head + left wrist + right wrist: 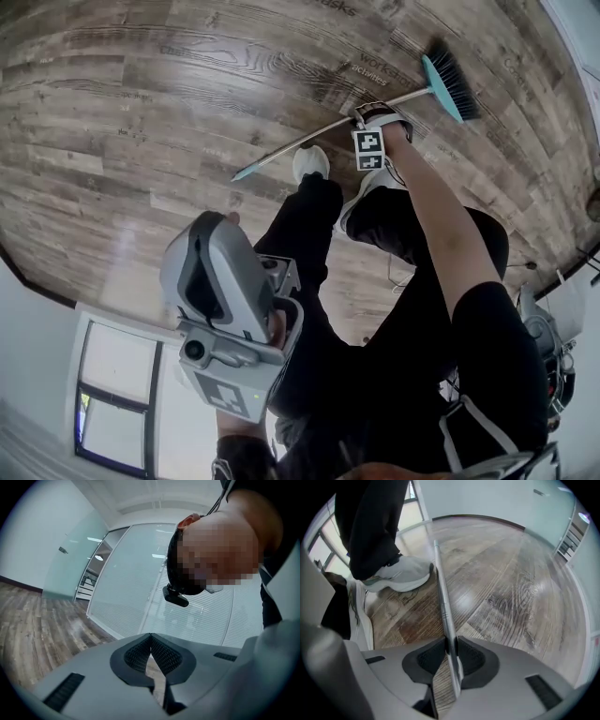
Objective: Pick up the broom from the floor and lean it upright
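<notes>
A person bends over a wood-plank floor (pixel 131 103), holding a gripper in each hand. The broom (pixel 317 139) lies flat on the floor ahead of the person's white shoes (pixel 310 161), its thin metal handle running on a slant from a pale blue end cap at lower left up to the teal head with dark bristles (pixel 448 79) at upper right. The right gripper (pixel 449 645) reaches down to the floor with the arm stretched out, and its two dark pads are pinched on the handle, part of the way along from the head toward the end cap. In the right gripper view the handle runs straight away from the gripper along the planks, passing just beside one white shoe (pixel 401 573) and a dark trouser leg. The left gripper (pixel 150 638) is held off the floor, close to the person's body and pointing roughly level toward a frosted glass wall (pixel 131 573); its pads are pressed together at the tips with nothing between them.
</notes>
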A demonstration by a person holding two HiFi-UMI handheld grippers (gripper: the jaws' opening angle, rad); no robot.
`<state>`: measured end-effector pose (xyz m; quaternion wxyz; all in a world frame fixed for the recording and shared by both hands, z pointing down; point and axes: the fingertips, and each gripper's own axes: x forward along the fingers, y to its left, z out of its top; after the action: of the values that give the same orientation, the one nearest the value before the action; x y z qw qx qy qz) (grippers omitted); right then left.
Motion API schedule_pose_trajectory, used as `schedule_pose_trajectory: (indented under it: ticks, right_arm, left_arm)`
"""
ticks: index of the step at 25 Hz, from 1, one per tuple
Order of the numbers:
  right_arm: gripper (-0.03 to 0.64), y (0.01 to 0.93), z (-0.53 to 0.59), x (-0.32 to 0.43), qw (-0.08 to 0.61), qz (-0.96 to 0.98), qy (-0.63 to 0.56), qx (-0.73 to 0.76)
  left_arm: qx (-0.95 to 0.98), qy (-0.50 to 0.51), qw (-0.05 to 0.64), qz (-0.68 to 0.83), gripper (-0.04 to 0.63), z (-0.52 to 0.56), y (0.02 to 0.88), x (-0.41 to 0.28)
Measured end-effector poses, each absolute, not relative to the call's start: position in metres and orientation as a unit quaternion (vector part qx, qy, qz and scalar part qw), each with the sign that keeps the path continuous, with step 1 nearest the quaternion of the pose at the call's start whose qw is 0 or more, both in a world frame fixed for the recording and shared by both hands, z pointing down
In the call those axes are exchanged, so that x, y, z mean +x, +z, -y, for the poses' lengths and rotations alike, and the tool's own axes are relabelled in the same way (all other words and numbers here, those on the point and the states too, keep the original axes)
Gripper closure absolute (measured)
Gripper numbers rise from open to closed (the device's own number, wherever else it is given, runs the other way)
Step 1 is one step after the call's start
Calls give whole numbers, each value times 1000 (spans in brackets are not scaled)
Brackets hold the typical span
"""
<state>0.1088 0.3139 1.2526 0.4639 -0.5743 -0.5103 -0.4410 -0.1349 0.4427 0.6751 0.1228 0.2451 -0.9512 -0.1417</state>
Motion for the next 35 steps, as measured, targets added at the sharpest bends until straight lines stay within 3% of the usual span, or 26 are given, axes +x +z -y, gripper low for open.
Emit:
schedule_pose_trajectory:
  ticks: [6,13,35]
  right_arm:
    - [538,1219,-306,92,462,521,-443,-565]
    - [540,1103,-292,33,460,622,-406,-486]
    - [538,667,-214,44,473,803,-244,-268]
  left_arm:
    - [245,-137,144,949,577,-436,666,-126]
    - [265,-89,159,947,577,-423,622,-98]
    - [388,-128,109,906,577,-345,262,-36]
